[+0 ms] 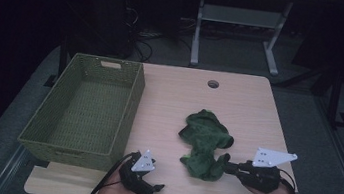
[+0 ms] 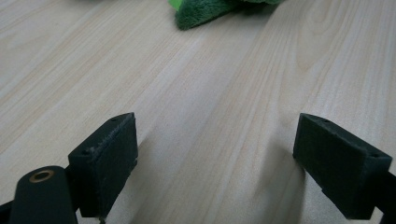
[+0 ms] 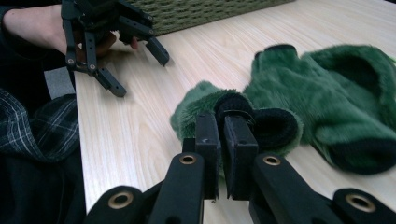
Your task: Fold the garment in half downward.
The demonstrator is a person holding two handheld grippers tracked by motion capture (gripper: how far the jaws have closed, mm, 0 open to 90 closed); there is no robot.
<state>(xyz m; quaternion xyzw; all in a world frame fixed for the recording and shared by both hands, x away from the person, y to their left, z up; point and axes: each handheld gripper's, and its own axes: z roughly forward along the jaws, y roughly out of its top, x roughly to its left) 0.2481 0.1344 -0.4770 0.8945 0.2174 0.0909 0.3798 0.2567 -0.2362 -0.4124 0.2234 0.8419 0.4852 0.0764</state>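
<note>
Green fleece garment: a crumpled piece of clothing (image 1: 204, 144) with black cuffs lies on the right half of the table, near the front edge; which garment it is I cannot tell.
Right gripper: the right gripper (image 3: 223, 122) has its jaws pressed together on a black cuff edge of the garment, nipping only a thin fold, likely so the piece can be lifted by one end and hang free.
Why that hold: in my judgement an edge grip lets the rest unfold under its own weight instead of being bunched.
Left gripper: the left gripper (image 1: 155, 188) waits low at the front of the table, jaws spread wide with nothing between them, pointed toward the garment, probably ready to take a second corner.
Table: pale wood-grain table (image 1: 253, 113) with a round cable hole (image 1: 213, 84) near its far edge.
Basket: a woven olive basket (image 1: 131, 106) stands along the left side, touching nothing else, a likely place to put the garment.
In the way: its near wall would have to be cleared on any move leftward; the left gripper also sits between garment and basket.
Behind: a desk frame (image 1: 239, 30) on dark floor, well apart.
</note>
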